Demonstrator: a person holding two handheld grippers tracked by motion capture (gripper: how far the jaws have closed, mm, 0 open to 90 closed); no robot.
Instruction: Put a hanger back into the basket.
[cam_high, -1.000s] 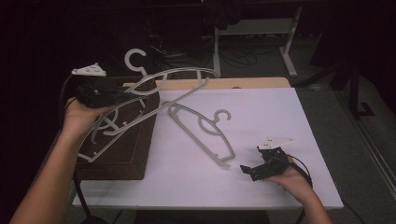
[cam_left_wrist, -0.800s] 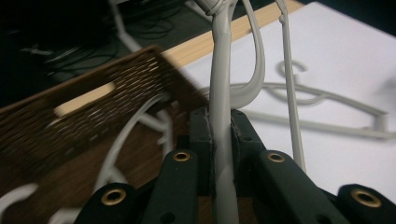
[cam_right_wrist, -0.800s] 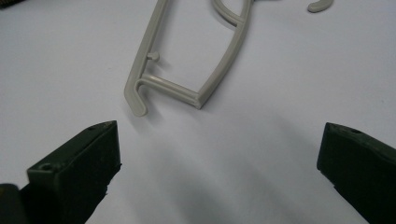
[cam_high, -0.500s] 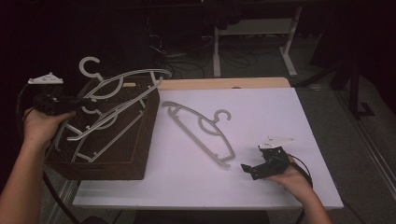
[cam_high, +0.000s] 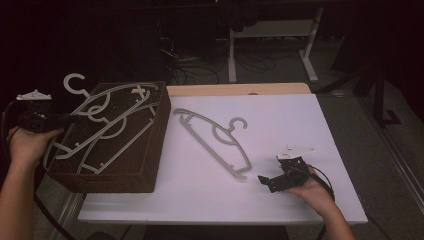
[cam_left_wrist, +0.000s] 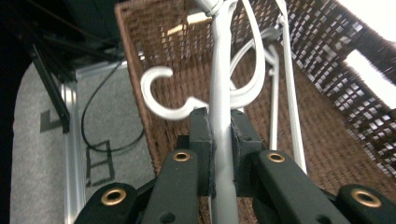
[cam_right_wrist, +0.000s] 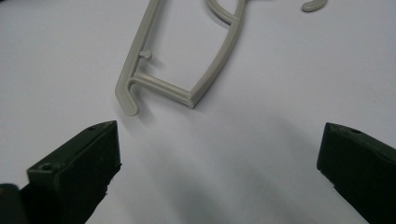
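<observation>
With the left gripper (cam_high: 64, 120) clamped on a hanger (cam_left_wrist: 220, 98) over the basket (cam_high: 150, 165), its hook (overhanging the rim) could snag, while the right gripper (cam_high: 267, 181) gapes empty

Smooth pale plastic hangers (cam_high: 100, 127), rough brown wicker basket (cam_high: 150, 150)

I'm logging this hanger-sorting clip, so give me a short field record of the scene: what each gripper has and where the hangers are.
left gripper: shut on the held hanger, over the wicker basket
right gripper: open, nothing between its jaws, low over the white table
hanger on table: lies flat between basket and right gripper, its end just ahead of the open jaws
basket contents: more pale hangers lie in it; count unclear
</observation>
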